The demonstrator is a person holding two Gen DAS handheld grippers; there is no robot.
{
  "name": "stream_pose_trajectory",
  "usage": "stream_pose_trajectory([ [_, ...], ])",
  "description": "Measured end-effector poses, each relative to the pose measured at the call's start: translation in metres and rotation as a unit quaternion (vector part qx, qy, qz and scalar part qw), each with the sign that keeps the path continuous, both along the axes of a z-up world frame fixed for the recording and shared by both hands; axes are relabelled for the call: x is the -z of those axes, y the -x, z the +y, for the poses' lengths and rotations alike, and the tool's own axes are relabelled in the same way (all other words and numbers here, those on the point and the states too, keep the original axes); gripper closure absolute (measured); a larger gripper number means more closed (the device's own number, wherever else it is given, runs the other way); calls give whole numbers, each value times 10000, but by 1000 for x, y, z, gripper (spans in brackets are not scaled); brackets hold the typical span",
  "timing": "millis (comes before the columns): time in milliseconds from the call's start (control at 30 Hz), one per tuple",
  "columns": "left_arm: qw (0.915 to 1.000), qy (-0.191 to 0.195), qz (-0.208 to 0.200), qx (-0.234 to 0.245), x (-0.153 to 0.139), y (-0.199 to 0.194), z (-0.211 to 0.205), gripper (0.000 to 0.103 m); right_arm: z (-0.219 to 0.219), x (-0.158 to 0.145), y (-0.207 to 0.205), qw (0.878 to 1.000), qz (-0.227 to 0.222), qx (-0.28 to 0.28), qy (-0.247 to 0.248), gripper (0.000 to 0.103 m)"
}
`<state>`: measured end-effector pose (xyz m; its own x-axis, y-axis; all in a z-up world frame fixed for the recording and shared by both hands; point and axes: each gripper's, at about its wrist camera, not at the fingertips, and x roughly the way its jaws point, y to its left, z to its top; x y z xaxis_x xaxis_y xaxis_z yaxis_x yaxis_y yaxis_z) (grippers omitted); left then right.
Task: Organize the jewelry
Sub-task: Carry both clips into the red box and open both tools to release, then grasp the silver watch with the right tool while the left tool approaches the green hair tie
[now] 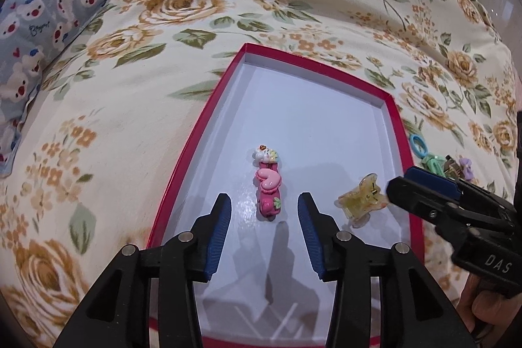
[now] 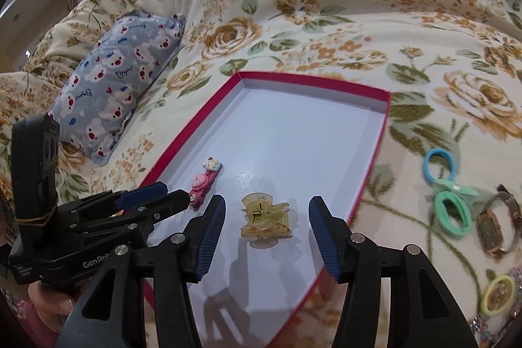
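Through the left wrist camera, the left gripper (image 1: 265, 207) is hanging over the near part of the red tray (image 1: 396, 119), which is lying on a floral bedspread (image 1: 130, 119). Its jaws are standing apart and gripping nothing. The pink hair clip (image 1: 268, 185) is lying flat on the white tray floor just ahead of the fingertips, in the gap line between them, with its long axis running away from the camera. The pads are not touching it. To the right, the yellow claw clip (image 1: 360, 201) is resting in the tray too, and the right gripper (image 1: 399, 181) is coming in from the right edge, its tip just beside that clip.

Through the right wrist camera, the right gripper (image 2: 267, 211) is also standing released, with the yellow claw clip (image 2: 265, 219) lying between and a little ahead of its two fingers, free of both pads. The pink hair clip (image 2: 204, 185) is lying further left, and the left gripper (image 2: 169, 196) is pointing at its near end.

Outside the tray, on the right, hair ties (image 2: 452, 207) and a wristwatch (image 2: 492, 227) are waiting. They lie on the right hand's side, so I judge that this hand is the nearer one for fetching them.
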<state>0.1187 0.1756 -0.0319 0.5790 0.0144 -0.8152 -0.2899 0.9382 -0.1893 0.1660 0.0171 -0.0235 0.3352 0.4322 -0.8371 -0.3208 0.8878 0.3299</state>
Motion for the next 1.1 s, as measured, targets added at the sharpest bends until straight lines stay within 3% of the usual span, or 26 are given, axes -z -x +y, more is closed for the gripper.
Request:
stream_pose_trajectory([
  [100, 9999, 110, -82, -57, -6, 8, -2, 60, -12, -10, 6, 9998, -81, 145, -55, 42],
  [467, 9992, 230, -219, 225, -24, 16, -29, 57, -68, -30, 26, 9971, -213, 724, -27, 42],
  [1100, 9945, 269, -155, 999, -37, -14, -89, 56, -172, -49, 50, 9848, -385, 1678, 225, 42],
])
